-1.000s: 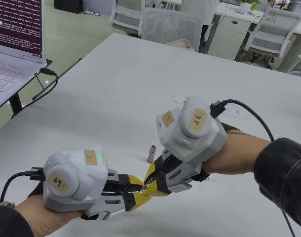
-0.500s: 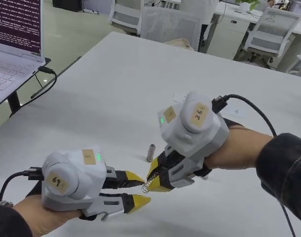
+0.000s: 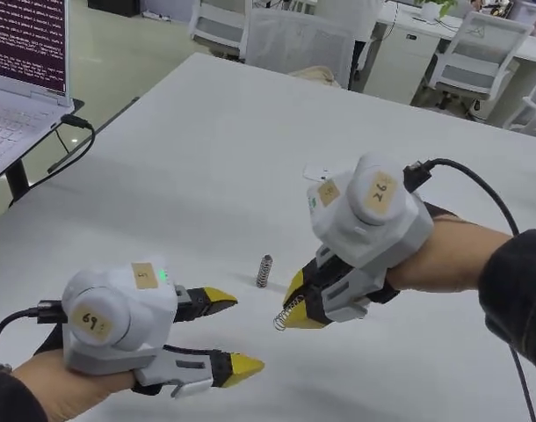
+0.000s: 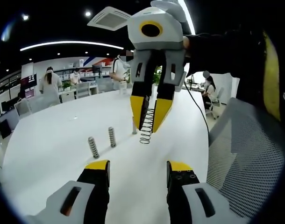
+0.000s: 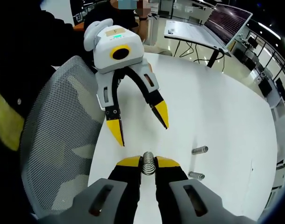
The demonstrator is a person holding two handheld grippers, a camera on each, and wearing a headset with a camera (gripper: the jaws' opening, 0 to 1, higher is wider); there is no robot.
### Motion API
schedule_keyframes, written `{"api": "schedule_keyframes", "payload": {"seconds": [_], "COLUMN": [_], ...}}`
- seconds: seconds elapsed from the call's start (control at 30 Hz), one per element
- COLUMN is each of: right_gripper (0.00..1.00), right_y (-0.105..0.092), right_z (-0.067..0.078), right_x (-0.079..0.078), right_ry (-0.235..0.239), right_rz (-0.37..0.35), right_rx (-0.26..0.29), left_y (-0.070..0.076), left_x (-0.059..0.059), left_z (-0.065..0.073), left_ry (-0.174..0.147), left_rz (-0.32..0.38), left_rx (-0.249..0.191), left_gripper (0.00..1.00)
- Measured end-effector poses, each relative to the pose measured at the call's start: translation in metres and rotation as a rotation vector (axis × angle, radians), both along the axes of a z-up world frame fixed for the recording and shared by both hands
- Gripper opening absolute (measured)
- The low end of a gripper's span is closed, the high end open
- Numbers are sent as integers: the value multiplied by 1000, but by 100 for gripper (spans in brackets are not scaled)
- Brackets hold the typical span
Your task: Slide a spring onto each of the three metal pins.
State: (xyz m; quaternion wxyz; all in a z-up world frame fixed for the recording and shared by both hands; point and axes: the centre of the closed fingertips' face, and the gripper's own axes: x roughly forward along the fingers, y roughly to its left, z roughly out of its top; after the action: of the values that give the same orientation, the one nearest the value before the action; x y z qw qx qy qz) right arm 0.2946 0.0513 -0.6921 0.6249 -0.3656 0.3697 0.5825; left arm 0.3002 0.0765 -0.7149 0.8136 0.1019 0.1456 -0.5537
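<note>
left claw point(image 3: 249, 331) now off the spring point(image 3: 290, 310), agape; right claw point(image 3: 297, 305) tight on it

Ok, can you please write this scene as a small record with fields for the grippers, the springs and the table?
left hand-held gripper: open, holding nothing
right hand-held gripper: shut on a spring, above the table
held spring: between the yellow jaw tips, sticking out past them
standing springs: two, upright, apart from each other
table: white
laptop: open, left of the table
</note>
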Motion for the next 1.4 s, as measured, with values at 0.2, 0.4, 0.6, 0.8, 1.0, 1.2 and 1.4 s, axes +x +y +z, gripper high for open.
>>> {"api": "schedule_keyframes", "payload": {"seconds": [0.2,0.4,0.6,0.8,1.0,1.2,1.4], "right_gripper": [8,8,8,8,8,8,8], "right_y": [-11,-22,-33,-44,-68,-97,-119], "right_z": [3,6,10,14,24,36,34], "right_x": [5,10,14,17,24,38,53], "right_ry": [-10,-16,-24,-32,-46,-72,-76], "right_rz": [-25,-53,-71,-88,-123,-163,-189], "right_rx": [-6,-10,-20,-31,-51,-102,-156], "left_y": [6,10,12,14,15,13,13], "left_x": [6,9,11,14,14,14,14], "left_z": [0,-3,-6,-7,-8,-9,-9], "left_ry": [-3,10,35,29,27,23,22], "left_rz": [38,63,91,105,107,104,104], "left_rx": [-10,-22,-36,-39,-35,-31,-29], "left_gripper": [60,73,82,85,85,84,84]}}
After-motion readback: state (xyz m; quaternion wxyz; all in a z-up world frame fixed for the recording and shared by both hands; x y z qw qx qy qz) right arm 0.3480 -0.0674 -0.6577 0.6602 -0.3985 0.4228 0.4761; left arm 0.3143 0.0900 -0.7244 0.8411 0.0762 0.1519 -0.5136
